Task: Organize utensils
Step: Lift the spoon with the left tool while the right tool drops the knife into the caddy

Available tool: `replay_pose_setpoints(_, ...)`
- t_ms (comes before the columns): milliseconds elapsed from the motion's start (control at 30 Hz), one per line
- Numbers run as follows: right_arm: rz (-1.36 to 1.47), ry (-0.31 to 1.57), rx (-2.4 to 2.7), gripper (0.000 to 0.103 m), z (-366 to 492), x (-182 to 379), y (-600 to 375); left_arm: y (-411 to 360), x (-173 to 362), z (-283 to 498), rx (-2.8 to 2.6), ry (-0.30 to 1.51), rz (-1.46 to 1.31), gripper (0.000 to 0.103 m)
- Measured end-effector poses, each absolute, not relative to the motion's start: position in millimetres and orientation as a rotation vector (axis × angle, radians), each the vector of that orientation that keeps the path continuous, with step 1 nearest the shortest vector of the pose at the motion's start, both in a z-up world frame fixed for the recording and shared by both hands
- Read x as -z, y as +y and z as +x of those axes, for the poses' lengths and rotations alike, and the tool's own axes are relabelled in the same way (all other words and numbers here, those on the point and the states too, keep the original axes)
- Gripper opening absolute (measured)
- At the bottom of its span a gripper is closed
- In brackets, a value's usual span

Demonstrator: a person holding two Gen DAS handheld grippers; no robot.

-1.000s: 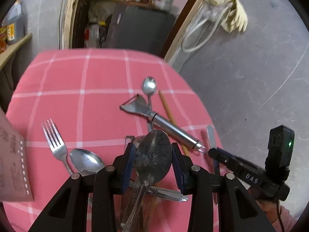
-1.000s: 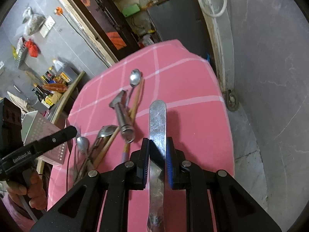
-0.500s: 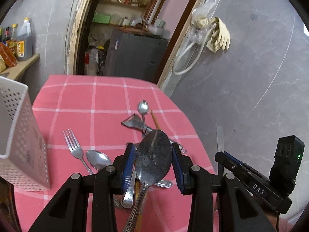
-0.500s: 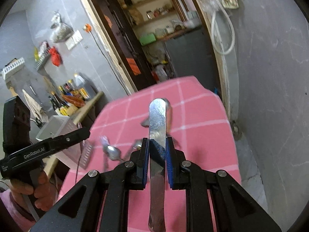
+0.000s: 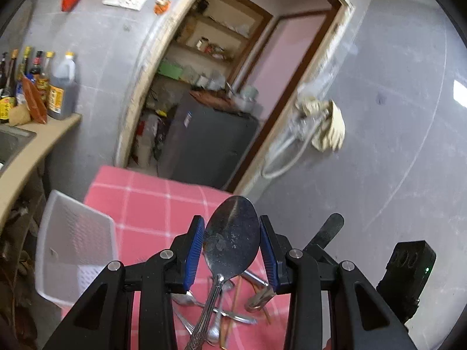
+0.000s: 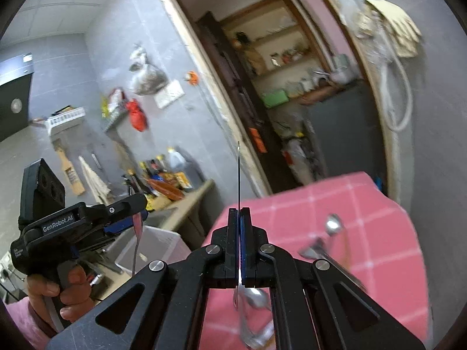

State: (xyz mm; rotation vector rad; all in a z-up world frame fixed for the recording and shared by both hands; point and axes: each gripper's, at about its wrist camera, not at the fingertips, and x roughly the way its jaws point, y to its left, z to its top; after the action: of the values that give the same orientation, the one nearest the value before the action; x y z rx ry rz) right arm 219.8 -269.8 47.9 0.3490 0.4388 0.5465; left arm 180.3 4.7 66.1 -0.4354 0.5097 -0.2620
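Steel utensils lifted in both grippers, beside the white basket.

White perforated basket [image 5: 74,248] stands at the left edge of the pink checked cloth [image 5: 151,201], open mouth up, apparently the collecting bin. Left gripper [image 5: 232,250], raised and tilted upward just right of the basket, pinches a spoon [image 5: 232,240] by its bowl, handle hanging. Right of it, loose cutlery pile [image 5: 221,312] lies on the cloth. Right gripper [image 6: 239,233], further right and raised, jaws pressed on a knife [image 6: 238,175], blade edge-on, pointing up.
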Motion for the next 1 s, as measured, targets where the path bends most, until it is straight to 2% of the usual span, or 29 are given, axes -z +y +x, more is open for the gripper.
replay_pose_setpoints(267,0.379,0.373,-0.666,0.001,236.9,-71.8,-204.8,66.5,-96.9,173.7,0.179,0.364,-0.487,0.036)
replay_pose_setpoints(467,0.388,0.369,-0.71,0.001,242.4,-64.1,-162.3,105.5,-106.1,185.6,0.138,0.217,-0.575,0.036)
replay_pose_setpoints(667,0.335,0.416,-0.743,0.001,242.8,-43.9,-128.0,124.0,-82.4,196.6,0.134,0.147,-0.621,0.036)
replay_pose_setpoints(1000,0.231,0.533,-0.747,0.002,236.2,-4.9,-100.0,139.3,-23.3,197.0,0.092,0.219,-0.64,0.036)
